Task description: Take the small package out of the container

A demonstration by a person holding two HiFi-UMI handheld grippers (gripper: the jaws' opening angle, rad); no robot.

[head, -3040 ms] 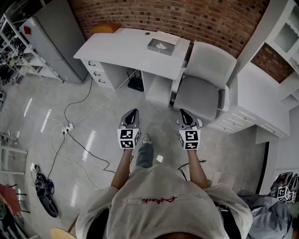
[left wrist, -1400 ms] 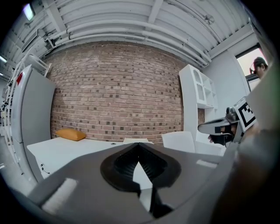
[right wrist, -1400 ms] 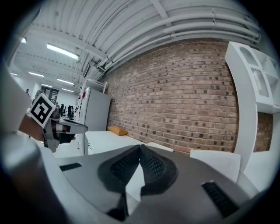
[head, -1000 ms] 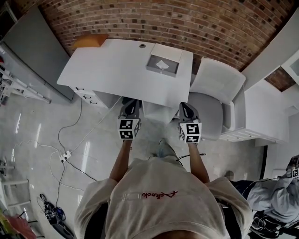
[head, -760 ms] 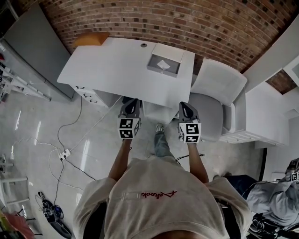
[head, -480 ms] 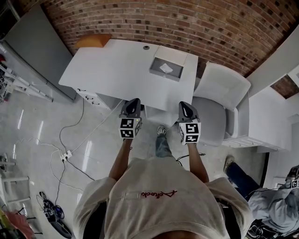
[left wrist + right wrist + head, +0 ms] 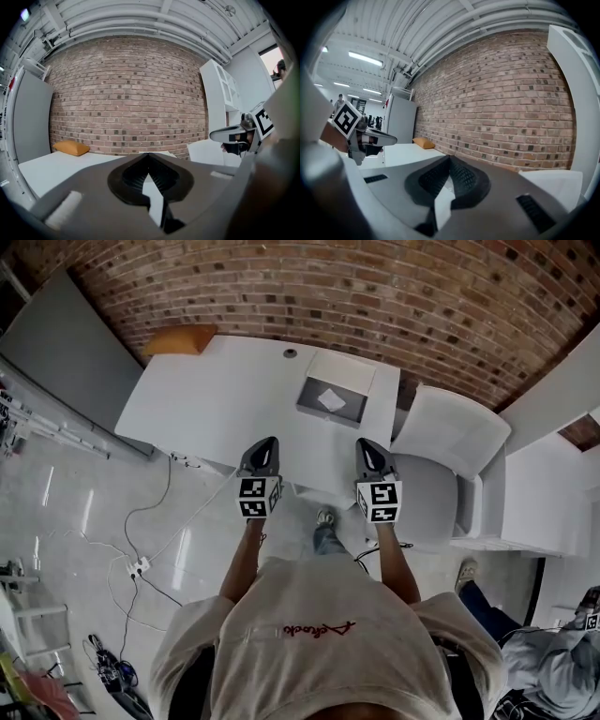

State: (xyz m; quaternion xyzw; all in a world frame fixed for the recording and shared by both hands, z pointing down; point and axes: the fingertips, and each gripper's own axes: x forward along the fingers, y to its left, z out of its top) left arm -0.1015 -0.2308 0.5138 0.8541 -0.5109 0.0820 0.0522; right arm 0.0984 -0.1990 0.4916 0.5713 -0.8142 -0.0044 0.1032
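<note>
Overhead, the head view runs from a grey cabinet (image 7: 58, 345) at the far left to an orange cushion (image 7: 179, 338) lying at the back left corner of the white desk (image 7: 216, 395), against the brick wall (image 7: 309, 292). On the floor below the desk's left end, cables (image 7: 141, 563) trail across the pale tiles.

Next comes the left gripper (image 7: 266, 442), held out over the desk's near edge with its marker cube toward the person. Its own view shows the 2 jaws drawn together at their tips, with nothing between them, and the cushion (image 7: 71, 148) off to the left on the desk top.

Beyond both grippers, toward the back of the desk, stands the grey container (image 7: 314, 409), an open, shallow box. The small package (image 7: 331, 399), white, lies inside it, roughly in the middle. Container and package sit well apart from both pairs of jaws, farther from the person than the tips, between the lines of the 2 grippers and nearer the right one's.

The right gripper (image 7: 365, 444) is level with the left, also over the near edge of the desk. In its own view the jaws meet at the tips and grip nothing; the left gripper (image 7: 370, 138) shows at that picture's left.

Rightmost, a white chair (image 7: 452, 442) stands just beside the desk's right end.
</note>
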